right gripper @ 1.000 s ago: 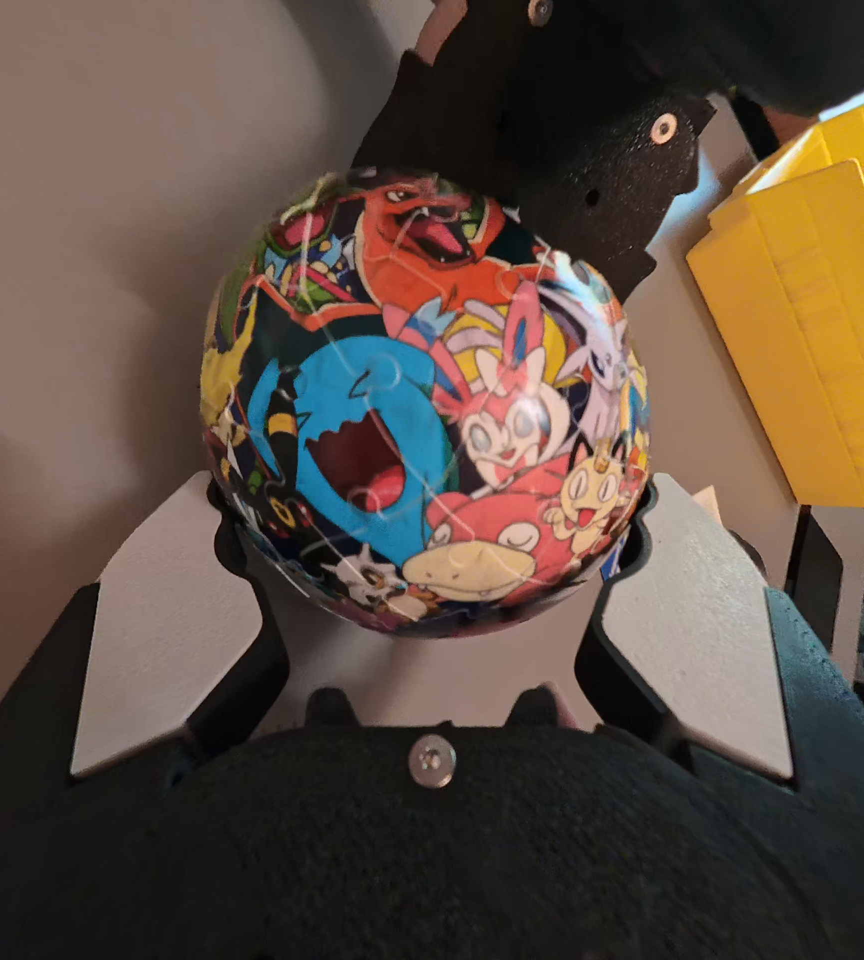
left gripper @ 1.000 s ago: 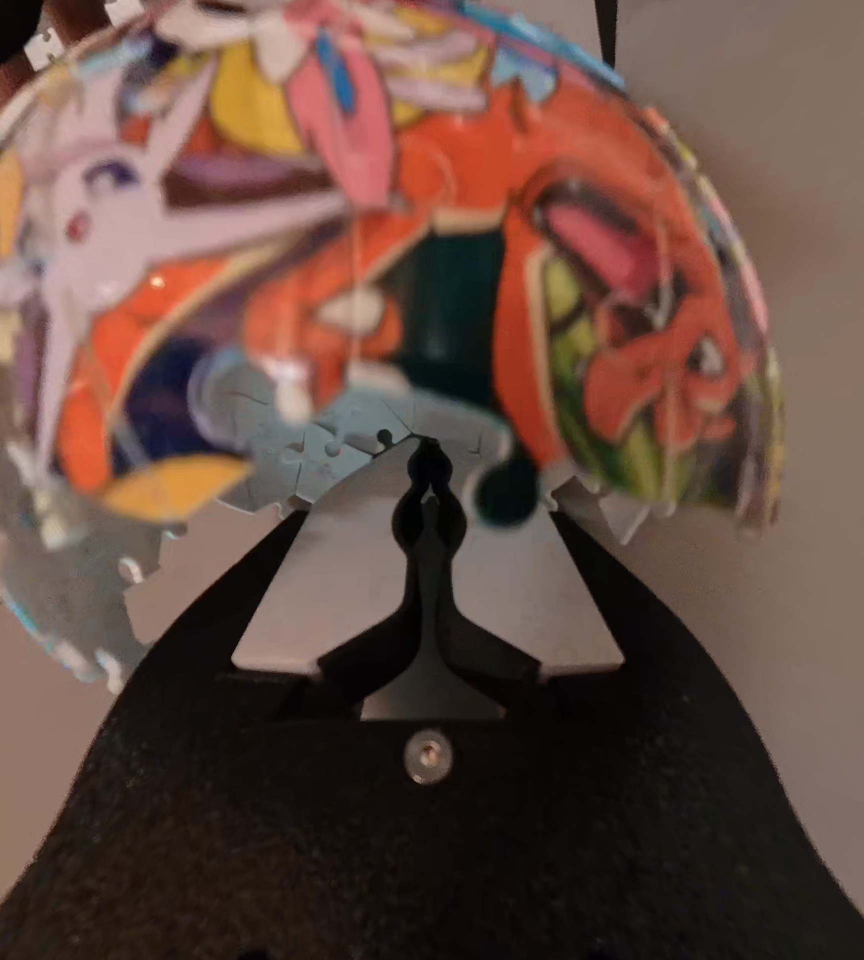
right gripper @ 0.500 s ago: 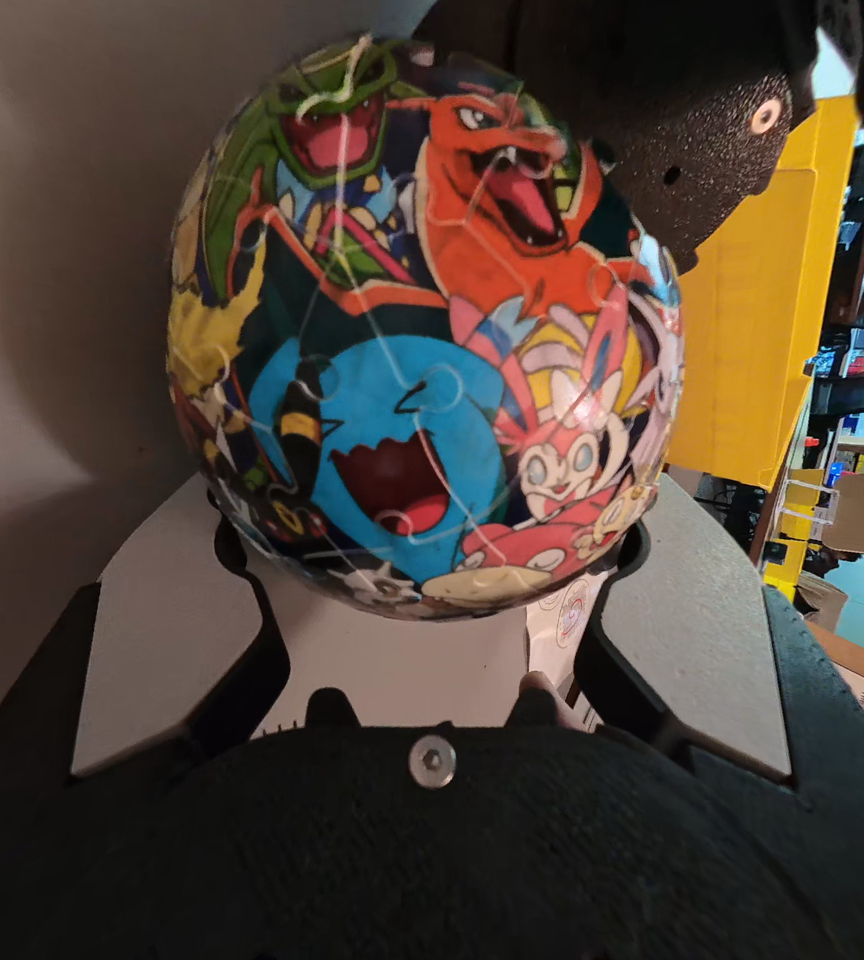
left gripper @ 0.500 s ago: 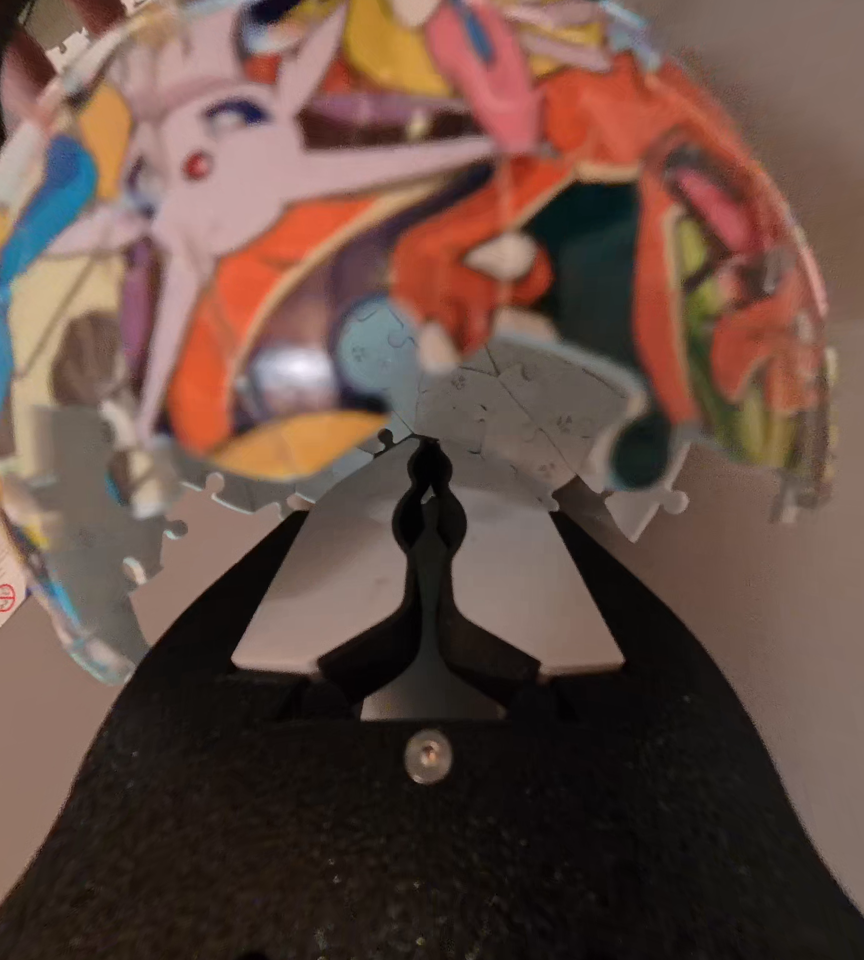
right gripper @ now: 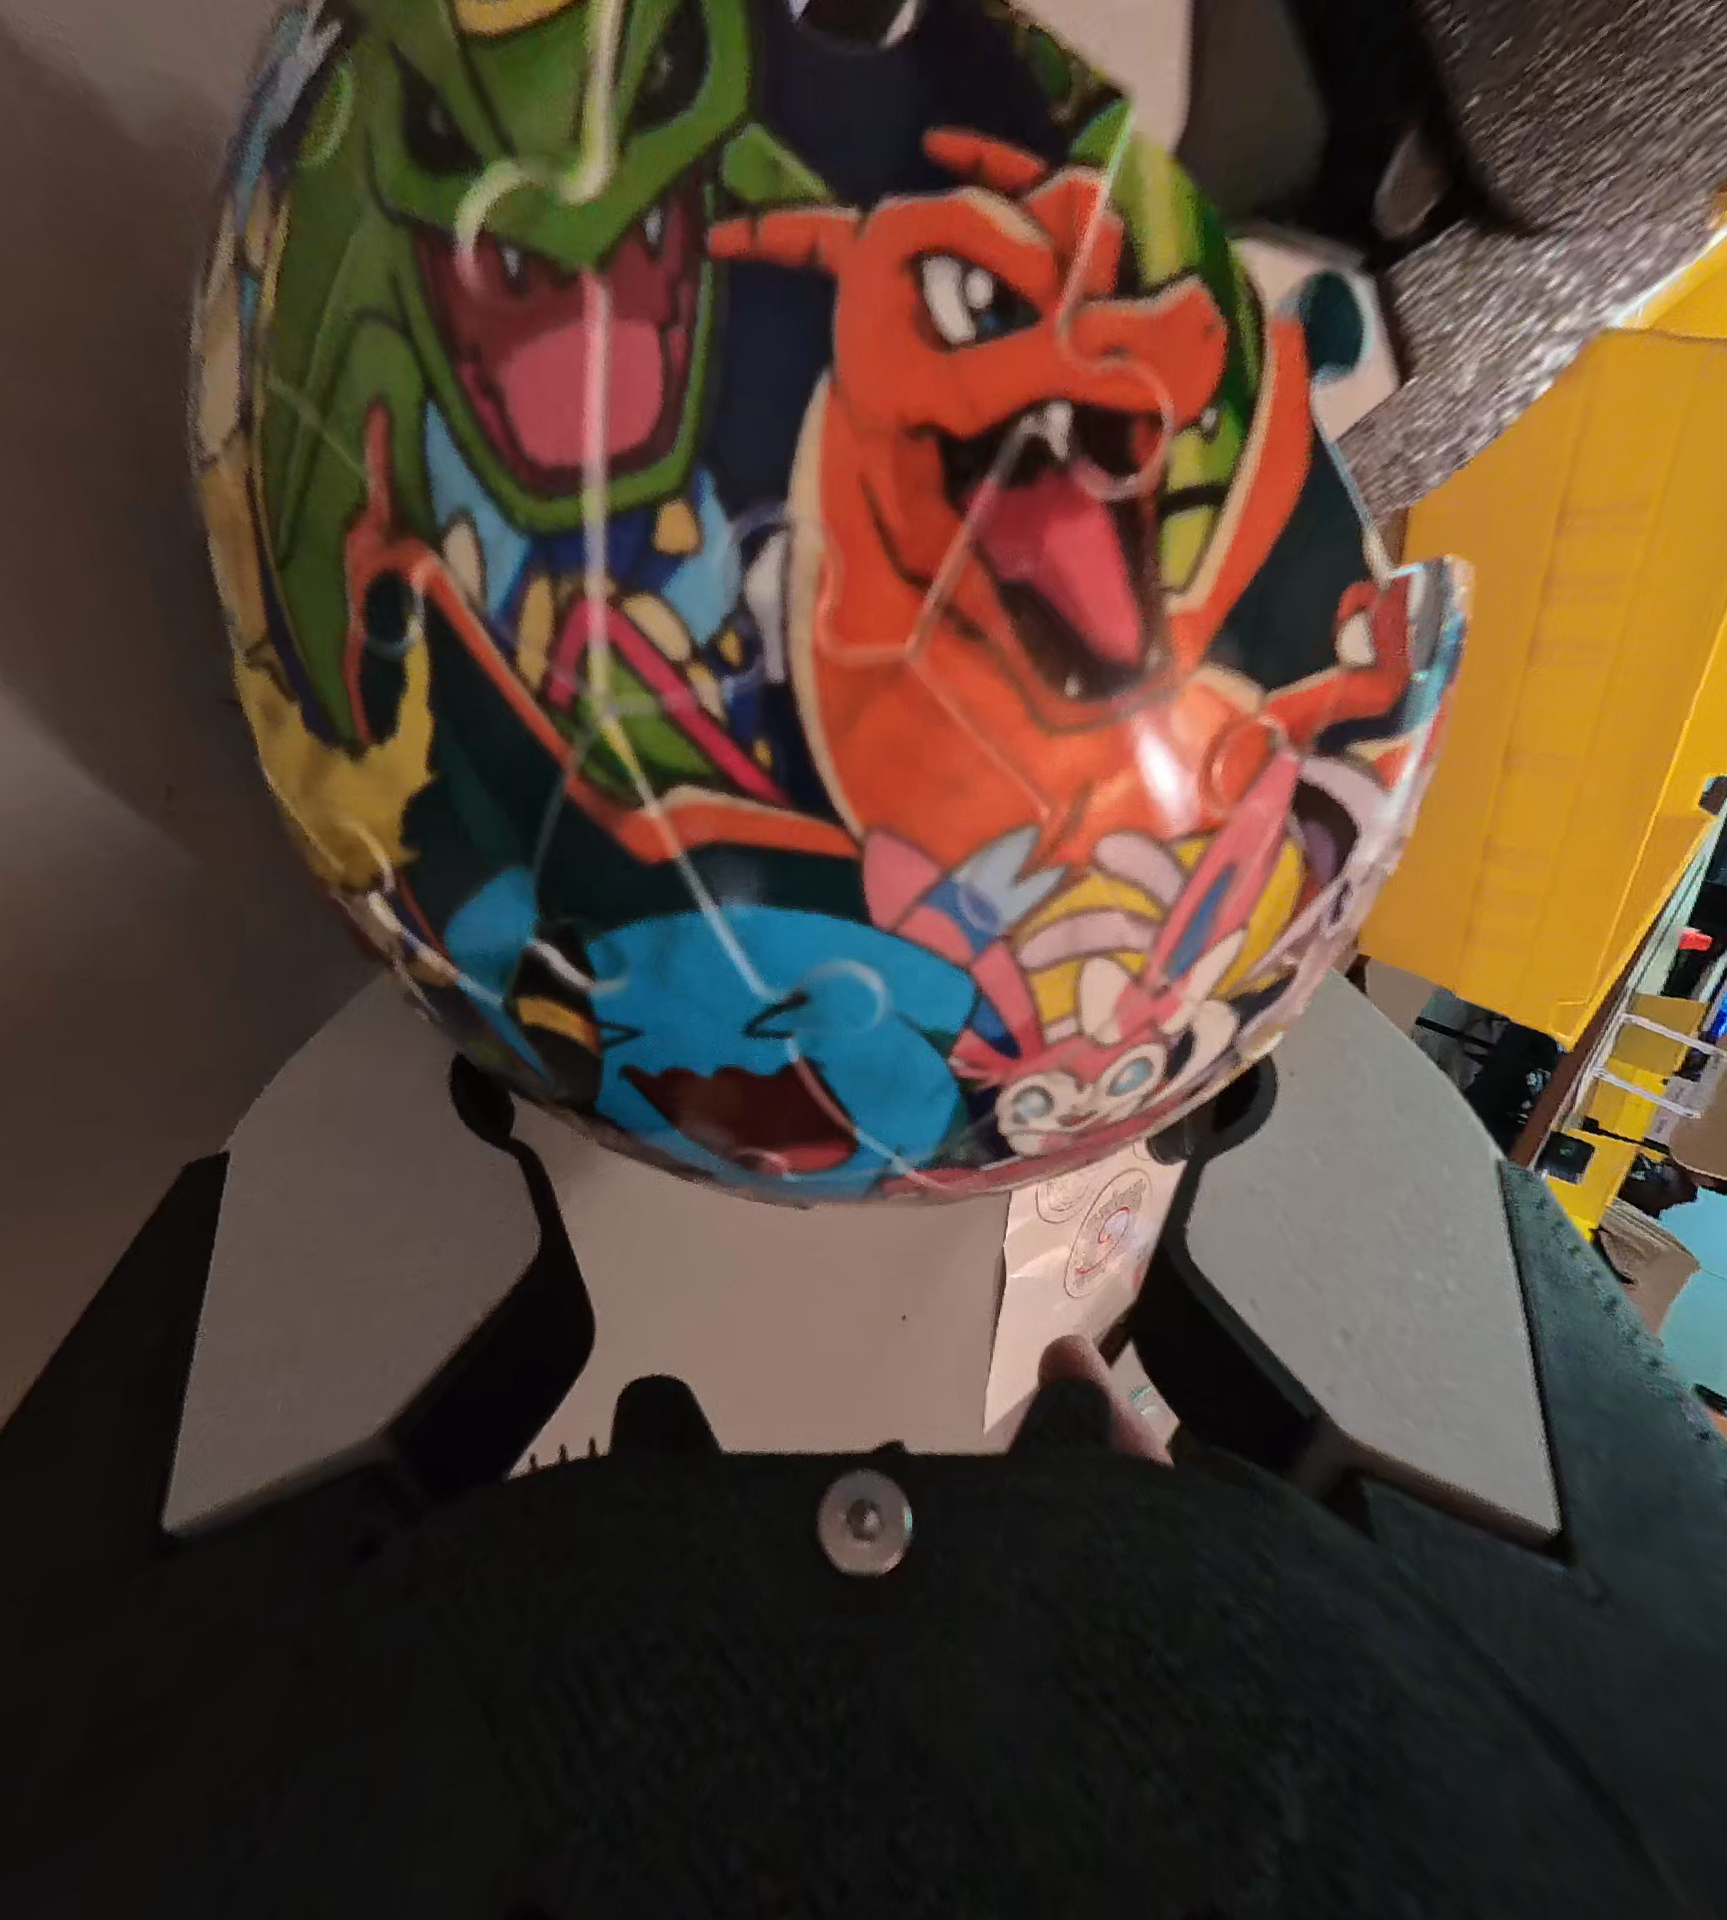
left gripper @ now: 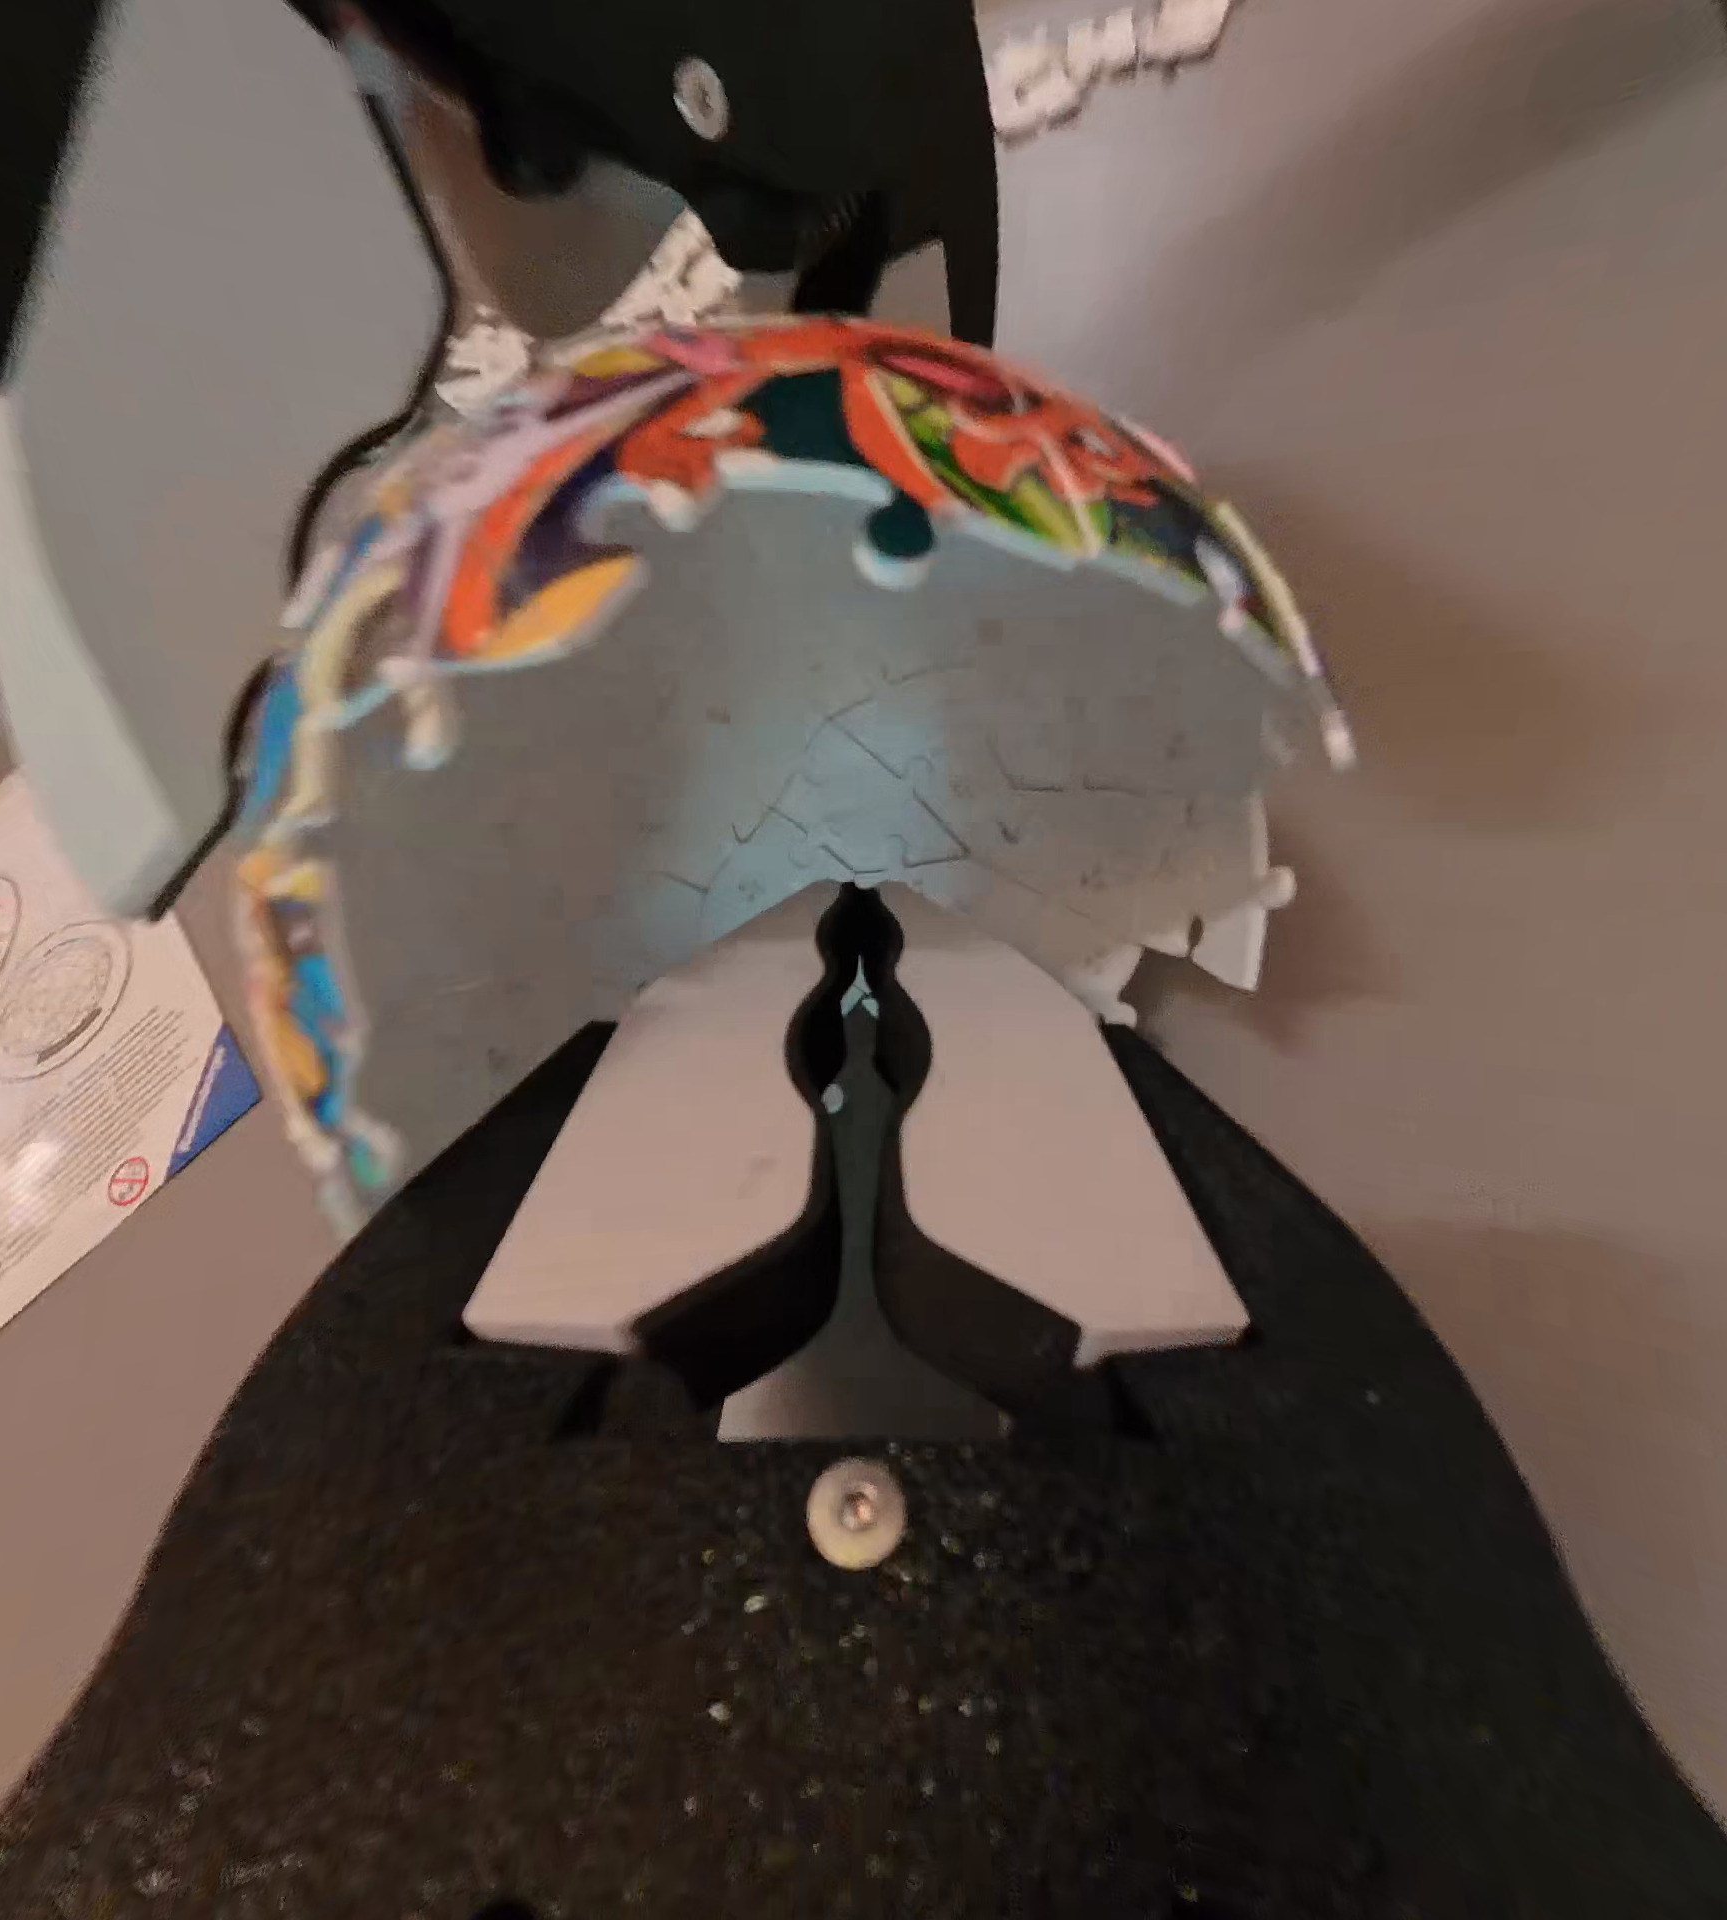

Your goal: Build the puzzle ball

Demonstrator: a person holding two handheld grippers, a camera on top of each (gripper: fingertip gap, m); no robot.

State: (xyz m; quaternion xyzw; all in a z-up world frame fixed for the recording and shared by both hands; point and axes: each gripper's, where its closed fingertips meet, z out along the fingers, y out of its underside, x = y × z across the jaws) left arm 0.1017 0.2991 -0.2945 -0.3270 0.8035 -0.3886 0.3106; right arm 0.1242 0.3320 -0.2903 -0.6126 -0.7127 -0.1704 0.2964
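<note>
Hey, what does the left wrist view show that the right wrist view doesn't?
Only the left wrist view: the ball's pale grey inside and jagged open edge, with the left gripper shut on that edge. Only the right wrist view: the printed, closed outer face, cradled between the right gripper's wide-apart fingers, plus yellow bins. Both show the puzzle ball, the instruction leaflet, and the grey table.

Dim, warm indoor light. The puzzle ball (left gripper: pixel 838 665) ahead of the left gripper (left gripper: pixel 859 925) is smeared by motion blur, its left edge worst. Beyond the right gripper (right gripper: pixel 864 1122) its gloss carries faint glare; soft shadows fall leftward, wide-angle bending at the edges
</note>
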